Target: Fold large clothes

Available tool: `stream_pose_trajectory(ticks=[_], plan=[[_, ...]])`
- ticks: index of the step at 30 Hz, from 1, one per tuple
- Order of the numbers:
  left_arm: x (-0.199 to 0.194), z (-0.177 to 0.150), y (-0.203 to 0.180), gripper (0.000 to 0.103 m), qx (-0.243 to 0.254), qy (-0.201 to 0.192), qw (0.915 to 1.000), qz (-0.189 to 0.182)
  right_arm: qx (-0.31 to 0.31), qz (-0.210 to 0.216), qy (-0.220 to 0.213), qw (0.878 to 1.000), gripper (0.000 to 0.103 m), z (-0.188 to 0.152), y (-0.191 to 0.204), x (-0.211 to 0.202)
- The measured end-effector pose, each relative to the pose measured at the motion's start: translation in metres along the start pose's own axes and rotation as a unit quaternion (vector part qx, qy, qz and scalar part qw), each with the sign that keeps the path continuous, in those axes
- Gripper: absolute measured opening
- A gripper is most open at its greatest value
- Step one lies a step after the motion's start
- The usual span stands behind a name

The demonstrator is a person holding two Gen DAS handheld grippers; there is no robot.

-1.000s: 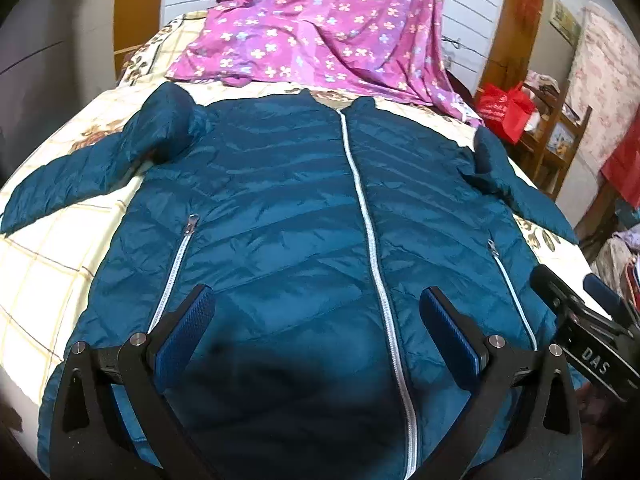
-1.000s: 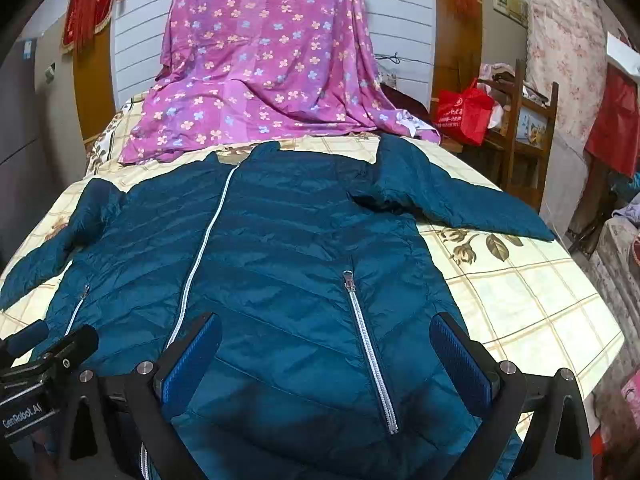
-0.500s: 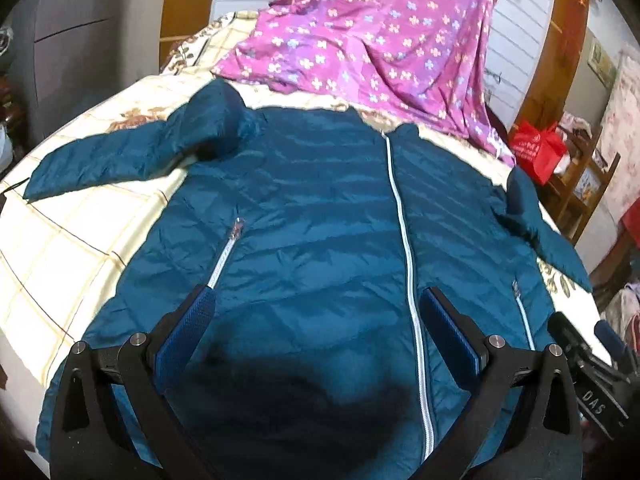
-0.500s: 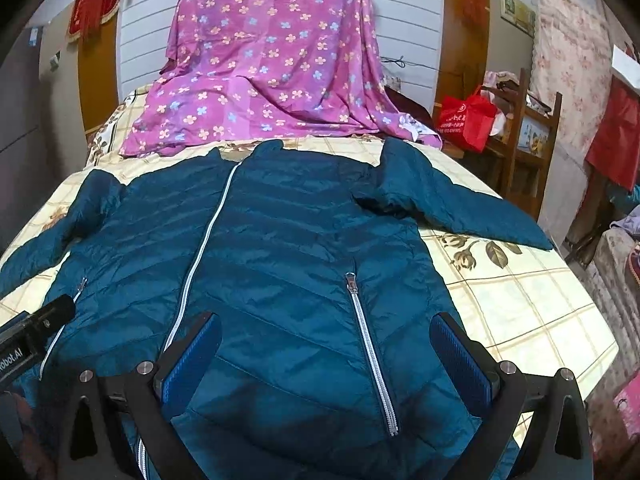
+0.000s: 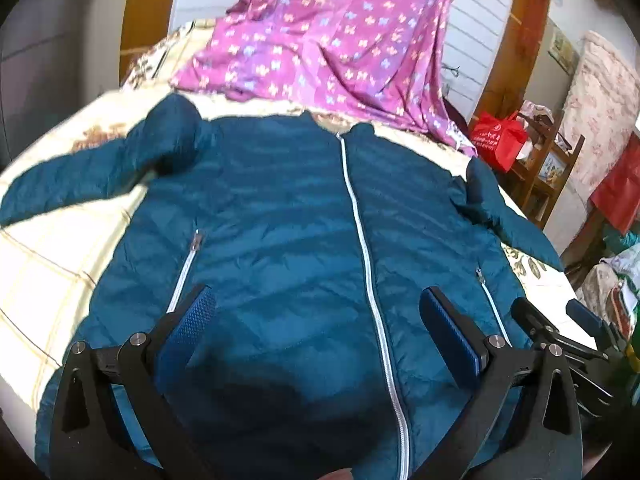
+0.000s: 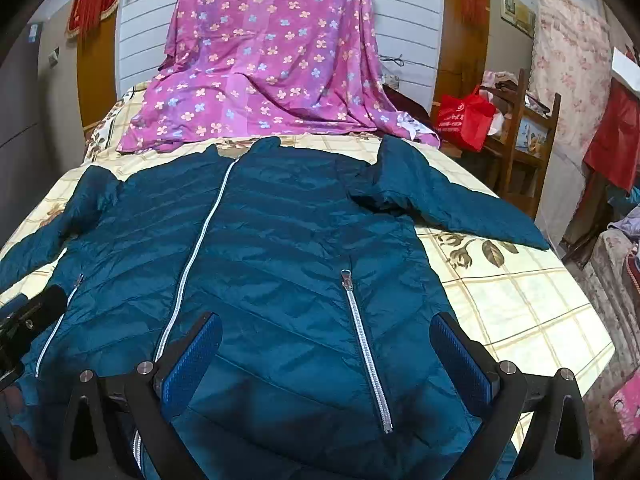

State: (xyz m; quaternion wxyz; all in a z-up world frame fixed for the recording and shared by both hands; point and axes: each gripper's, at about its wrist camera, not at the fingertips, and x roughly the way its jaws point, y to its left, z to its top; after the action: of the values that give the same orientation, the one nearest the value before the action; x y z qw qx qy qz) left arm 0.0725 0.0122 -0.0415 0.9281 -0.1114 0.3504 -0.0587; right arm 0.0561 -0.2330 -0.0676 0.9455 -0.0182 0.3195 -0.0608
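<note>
Nearest the cameras, the left gripper [image 5: 316,320] and the right gripper [image 6: 326,348] both hang just above the hem with their jaws spread wide and nothing between the blue pads. Under them a teal quilted puffer jacket [image 6: 280,248] lies front up and zipped on the bed [image 6: 520,300], sleeves out to either side. Beyond its collar a purple flowered sheet [image 6: 272,64] drapes down onto the bed's far end.

Left tool [image 5: 316,320] and right tool [image 6: 326,344] both spread wide.
</note>
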Motion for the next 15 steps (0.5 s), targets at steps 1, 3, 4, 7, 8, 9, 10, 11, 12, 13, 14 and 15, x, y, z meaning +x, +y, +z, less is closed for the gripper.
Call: stream_pose_trajectory(ticks=[1, 3, 4, 7, 8, 9, 10, 11, 12, 13, 14, 15], plan=[[0.001, 0.000, 0.001, 0.103, -0.003, 0.006, 1.0000, 0.003, -0.001, -0.001, 0.001, 1.000, 0.103, 0.000, 0.000, 0.000], [0.001, 0.000, 0.001, 0.103, -0.003, 0.006, 0.9999, 0.016, -0.005, -0.006, 0.005, 1.000, 0.103, 0.000, 0.000, -0.001], [0.001, 0.000, 0.001, 0.103, -0.001, 0.004, 0.9997, 0.025, -0.005, -0.006, 0.006, 1.000, 0.103, 0.000, -0.001, -0.002], [0.001, -0.002, 0.003, 0.103, 0.000, 0.003, 0.9998, 0.020, -0.002, -0.004, 0.006, 1.000, 0.103, -0.001, -0.001, -0.001], [0.002, -0.003, 0.003, 0.103, 0.003, 0.003, 0.9999, 0.014, -0.002, -0.005, 0.008, 1.000, 0.103, -0.001, -0.001, -0.001], [0.003, -0.004, 0.003, 0.103, 0.006, 0.004, 0.9999, 0.013, 0.000, -0.004, 0.010, 1.000, 0.103, 0.000, -0.001, -0.001], [0.004, -0.005, 0.002, 0.103, 0.009, 0.005, 0.9999, 0.014, 0.000, -0.005, 0.011, 1.000, 0.103, -0.001, -0.001, -0.001], [0.006, -0.005, 0.001, 0.103, 0.011, 0.007, 0.9998, 0.016, 0.000, -0.006, 0.011, 1.000, 0.103, -0.001, -0.001, -0.001], [0.007, -0.005, 0.001, 0.103, 0.010, 0.011, 0.9997, 0.018, 0.002, -0.005, 0.014, 1.000, 0.103, 0.000, 0.000, -0.001], [0.009, -0.006, 0.002, 0.103, 0.007, 0.015, 0.9997, 0.018, 0.002, -0.005, 0.014, 1.000, 0.103, -0.001, 0.000, -0.001], [0.011, -0.006, 0.003, 0.103, 0.003, 0.021, 0.9997, 0.016, 0.000, -0.006, 0.014, 1.000, 0.103, -0.001, 0.000, -0.001], [0.012, -0.006, 0.006, 0.103, -0.003, 0.025, 0.9996, 0.013, 0.000, -0.005, 0.015, 1.000, 0.103, -0.001, 0.000, -0.001]])
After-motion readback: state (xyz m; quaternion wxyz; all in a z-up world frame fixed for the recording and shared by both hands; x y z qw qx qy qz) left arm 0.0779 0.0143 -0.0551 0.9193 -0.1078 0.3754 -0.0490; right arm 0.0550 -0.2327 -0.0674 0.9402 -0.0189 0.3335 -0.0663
